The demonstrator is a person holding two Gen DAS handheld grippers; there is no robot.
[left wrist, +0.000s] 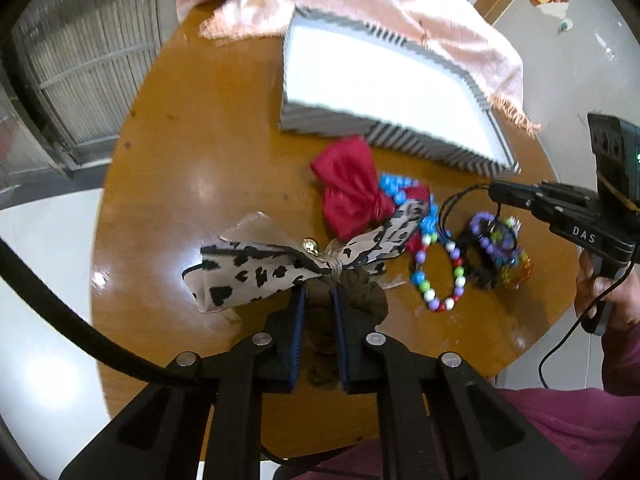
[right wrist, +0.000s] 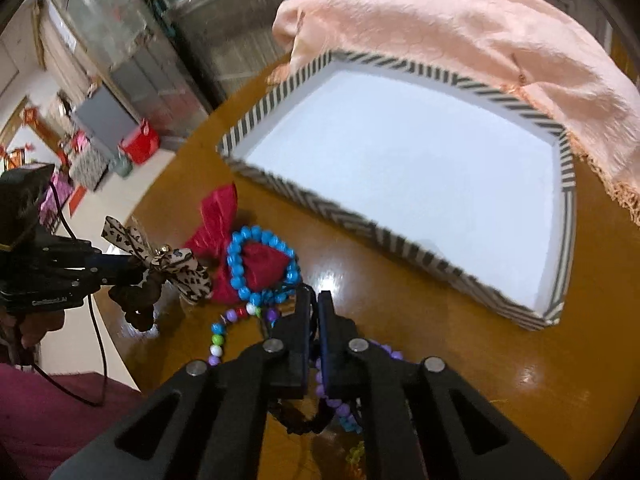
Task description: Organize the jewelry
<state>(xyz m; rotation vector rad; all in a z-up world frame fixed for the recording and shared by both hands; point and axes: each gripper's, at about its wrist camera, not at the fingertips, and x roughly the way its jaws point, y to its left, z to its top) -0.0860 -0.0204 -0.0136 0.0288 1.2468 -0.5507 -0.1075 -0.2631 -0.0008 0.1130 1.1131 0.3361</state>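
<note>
My left gripper is shut on the brown scrunchie of a leopard-print bow and holds it just above the round wooden table; it also shows in the right wrist view. My right gripper is shut on a thin black cord joined to the bead pile; purple beads hang under its fingers. A red bow, a blue bead bracelet and a multicoloured bead bracelet lie between the grippers. The striped white tray stands empty behind them.
A pink cloth drapes over the tray's far edge. The table's rim curves close on the left. A glass cabinet and red boxes stand beyond the table.
</note>
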